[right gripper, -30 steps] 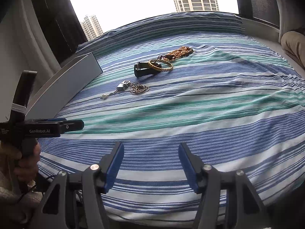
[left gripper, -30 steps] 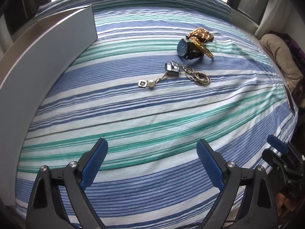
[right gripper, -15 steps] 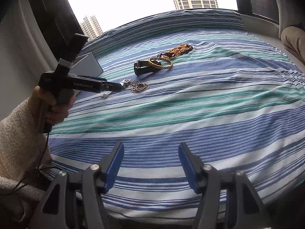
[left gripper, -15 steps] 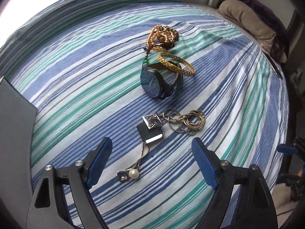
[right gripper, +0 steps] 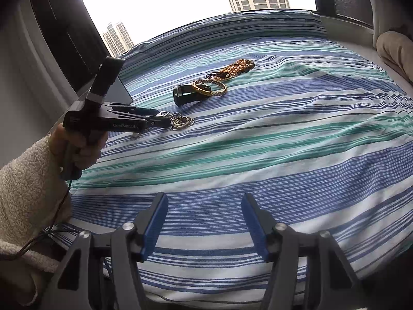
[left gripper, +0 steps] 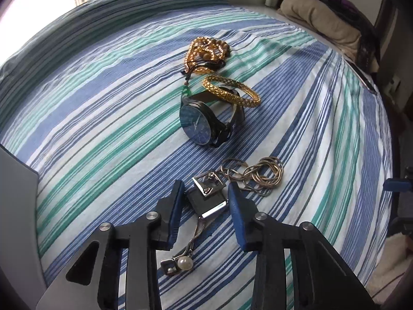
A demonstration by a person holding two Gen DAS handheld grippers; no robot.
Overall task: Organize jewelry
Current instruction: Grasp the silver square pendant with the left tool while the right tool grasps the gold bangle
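On the striped bedspread (left gripper: 103,108) lies a silver necklace: a square pendant (left gripper: 207,199), a coiled chain (left gripper: 255,173) and a pearl charm (left gripper: 184,263). My left gripper (left gripper: 205,184) straddles the pendant and its jaws are closing; the blue pads sit just beside it, not clearly pressing. Beyond it lie a dark watch (left gripper: 198,124), a gold bangle (left gripper: 232,94) leaning on the watch, and a heap of gold chains (left gripper: 206,51). My right gripper (right gripper: 204,206) hangs open and empty over the near part of the bed. The right wrist view shows the left gripper (right gripper: 165,121) tipped down at the chain (right gripper: 183,122).
A grey box (left gripper: 15,206) stands at the left edge of the bed, its corner also showing in the right wrist view as the grey box (right gripper: 120,91). A beige pillow (left gripper: 320,20) lies at the far right. A hand in a fleecy sleeve (right gripper: 28,188) holds the left gripper.
The left gripper travelled across the bed to the jewelry, rolled, came down over the square pendant, and its jaws narrowed from wide to nearly around it. The right gripper stayed still.
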